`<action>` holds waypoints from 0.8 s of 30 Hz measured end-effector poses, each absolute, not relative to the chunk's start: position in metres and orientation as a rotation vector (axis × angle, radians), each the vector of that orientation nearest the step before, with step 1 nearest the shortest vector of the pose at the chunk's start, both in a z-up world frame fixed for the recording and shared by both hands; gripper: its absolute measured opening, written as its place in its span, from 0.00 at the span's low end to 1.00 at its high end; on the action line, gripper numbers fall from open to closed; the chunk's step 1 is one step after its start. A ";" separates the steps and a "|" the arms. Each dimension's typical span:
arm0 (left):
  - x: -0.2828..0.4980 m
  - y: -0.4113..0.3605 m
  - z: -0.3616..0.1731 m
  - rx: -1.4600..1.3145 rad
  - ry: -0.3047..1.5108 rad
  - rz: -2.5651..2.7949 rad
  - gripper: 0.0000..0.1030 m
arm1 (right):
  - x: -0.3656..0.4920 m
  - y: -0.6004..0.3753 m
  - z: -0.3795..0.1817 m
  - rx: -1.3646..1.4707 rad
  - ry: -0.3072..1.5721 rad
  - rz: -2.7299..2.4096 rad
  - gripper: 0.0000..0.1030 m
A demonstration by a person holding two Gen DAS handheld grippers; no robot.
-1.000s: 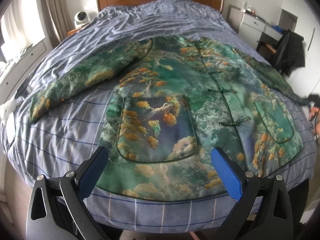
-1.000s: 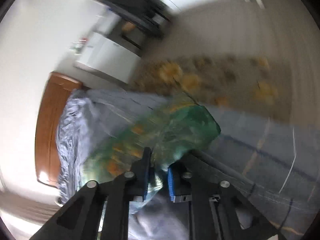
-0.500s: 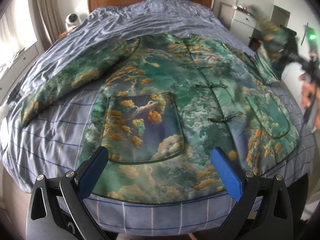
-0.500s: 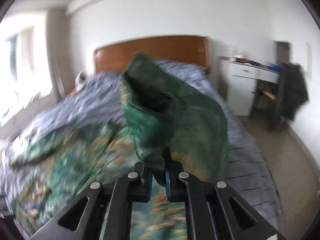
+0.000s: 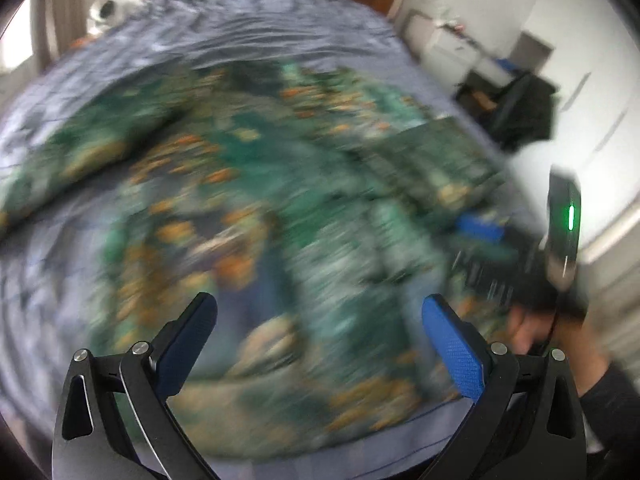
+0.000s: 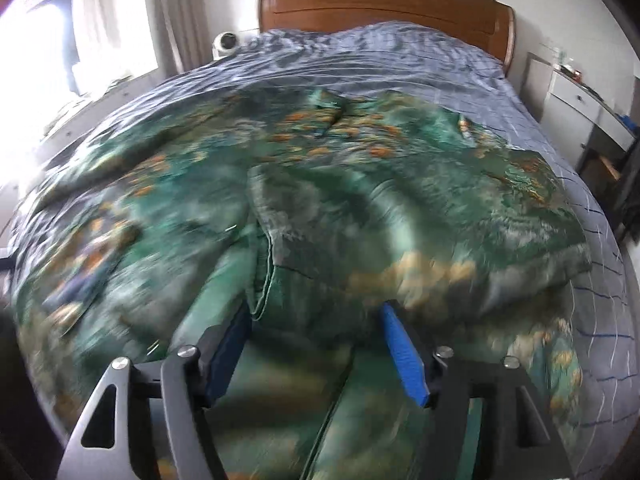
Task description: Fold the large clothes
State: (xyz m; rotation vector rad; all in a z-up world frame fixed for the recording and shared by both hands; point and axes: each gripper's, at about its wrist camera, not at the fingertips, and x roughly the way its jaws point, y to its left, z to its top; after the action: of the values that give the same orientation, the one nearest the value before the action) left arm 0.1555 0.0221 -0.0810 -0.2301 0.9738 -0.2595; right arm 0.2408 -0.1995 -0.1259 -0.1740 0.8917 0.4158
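A green padded jacket (image 6: 168, 208) with orange and cream print lies spread front-up on the blue checked bed (image 6: 392, 52). Its right sleeve (image 6: 400, 216) is folded inward across the body; the left wrist view shows this sleeve (image 5: 432, 160) too, blurred. My right gripper (image 6: 316, 320) hovers low over the sleeve end. Its jaws are opening, with the cloth lying loose between them and the pads not pressing on it. My left gripper (image 5: 318, 306) stands wide open above the jacket's hem (image 5: 280, 420), holding nothing. The right gripper (image 5: 478, 228) and the hand on it (image 5: 532, 328) appear at the right.
A wooden headboard (image 6: 384, 4) closes the far end of the bed. A white cabinet (image 6: 576, 100) and a dark garment on a chair (image 5: 524, 108) stand to the right. A small white device (image 6: 226, 44) sits at the bed's far left near the window (image 6: 52, 40).
The right gripper swung the sleeve from the bed's right side up and over onto the jacket body, then its jaws parted. The left gripper shifted slightly, its view now blurred.
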 end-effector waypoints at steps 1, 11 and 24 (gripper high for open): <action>0.171 0.014 -0.080 -0.269 0.984 -0.317 0.99 | 0.230 -0.202 -0.122 -0.175 0.895 0.434 0.67; 0.288 -0.090 -0.128 -0.334 1.191 -0.476 0.78 | 0.162 -0.247 -0.092 -0.015 0.824 0.399 0.67; 0.312 -0.095 -0.087 -0.242 1.087 -0.391 0.07 | 0.147 -0.282 -0.072 0.045 0.757 0.340 0.67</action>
State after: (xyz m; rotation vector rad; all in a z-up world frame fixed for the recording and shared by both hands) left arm 0.3115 -0.0947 -0.0873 -0.2420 1.0867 -0.3908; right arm 0.1467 -0.2820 -0.0722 0.0454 0.7570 0.3403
